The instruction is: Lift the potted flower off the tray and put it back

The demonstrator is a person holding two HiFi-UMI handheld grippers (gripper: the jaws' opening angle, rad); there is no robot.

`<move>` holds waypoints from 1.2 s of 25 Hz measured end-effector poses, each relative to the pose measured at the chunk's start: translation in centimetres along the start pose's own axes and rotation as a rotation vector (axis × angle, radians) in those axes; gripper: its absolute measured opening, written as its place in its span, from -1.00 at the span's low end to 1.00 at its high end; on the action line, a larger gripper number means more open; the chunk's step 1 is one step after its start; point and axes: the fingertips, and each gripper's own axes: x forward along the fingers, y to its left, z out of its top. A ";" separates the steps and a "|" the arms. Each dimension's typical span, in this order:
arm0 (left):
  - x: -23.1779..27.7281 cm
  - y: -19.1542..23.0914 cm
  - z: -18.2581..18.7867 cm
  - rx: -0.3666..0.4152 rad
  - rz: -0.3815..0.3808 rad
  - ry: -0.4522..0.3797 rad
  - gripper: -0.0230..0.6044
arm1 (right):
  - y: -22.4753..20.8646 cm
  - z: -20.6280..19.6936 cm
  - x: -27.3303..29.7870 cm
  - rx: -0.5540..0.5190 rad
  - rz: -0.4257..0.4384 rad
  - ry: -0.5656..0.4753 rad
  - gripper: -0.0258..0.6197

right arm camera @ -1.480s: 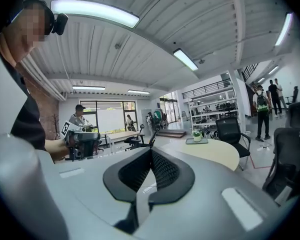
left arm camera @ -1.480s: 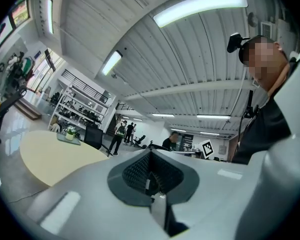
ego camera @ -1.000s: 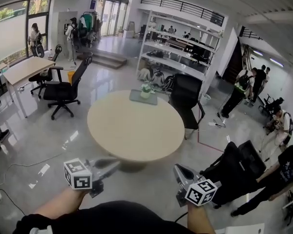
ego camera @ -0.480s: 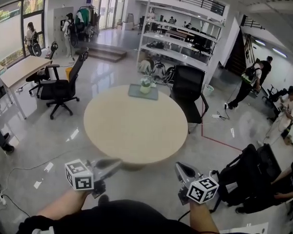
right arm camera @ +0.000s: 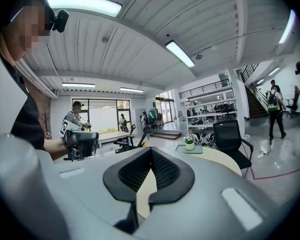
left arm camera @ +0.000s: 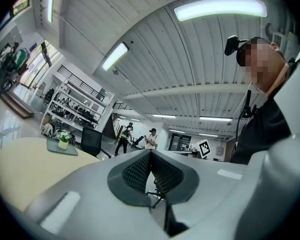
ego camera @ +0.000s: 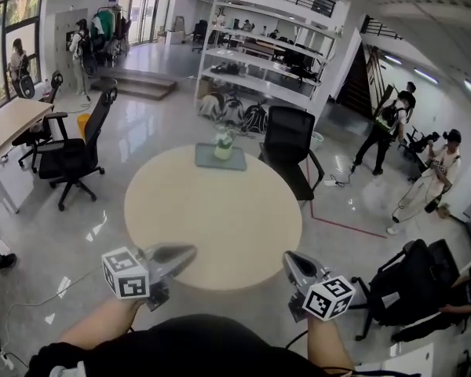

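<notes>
A small potted flower (ego camera: 224,143) stands on a grey tray (ego camera: 208,161) at the far edge of a round beige table (ego camera: 212,214). My left gripper (ego camera: 191,250) hovers at the table's near edge, shut and empty. My right gripper (ego camera: 286,258) sits just off the near right edge, its jaw tips also together with nothing between them. Both are far from the pot. In the left gripper view the flower (left arm camera: 64,140) and tray (left arm camera: 55,147) show small at the left. In the right gripper view the flower (right arm camera: 190,141) stands beyond the closed gripper (right arm camera: 150,149).
A black office chair (ego camera: 289,144) stands behind the table next to the tray. Another black chair (ego camera: 72,154) is at the left by a desk (ego camera: 8,128). A dark bag on a chair (ego camera: 408,289) is at the right. Shelves (ego camera: 259,57) and several people fill the background.
The table has drawn closer and both grippers have come forward to its near edge. Both stay shut.
</notes>
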 end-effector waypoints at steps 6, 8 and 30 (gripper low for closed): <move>-2.8 7.3 1.5 -0.024 -0.032 0.019 -0.93 | 1.6 0.0 6.5 0.003 -0.055 0.013 -0.88; -3.2 8.9 1.6 -0.034 -0.041 0.024 -0.93 | 2.0 -0.1 8.0 0.005 -0.063 0.022 -0.88; 7.0 15.6 2.4 -0.037 0.063 0.039 -0.93 | -10.9 2.4 14.9 0.032 0.015 0.018 -0.88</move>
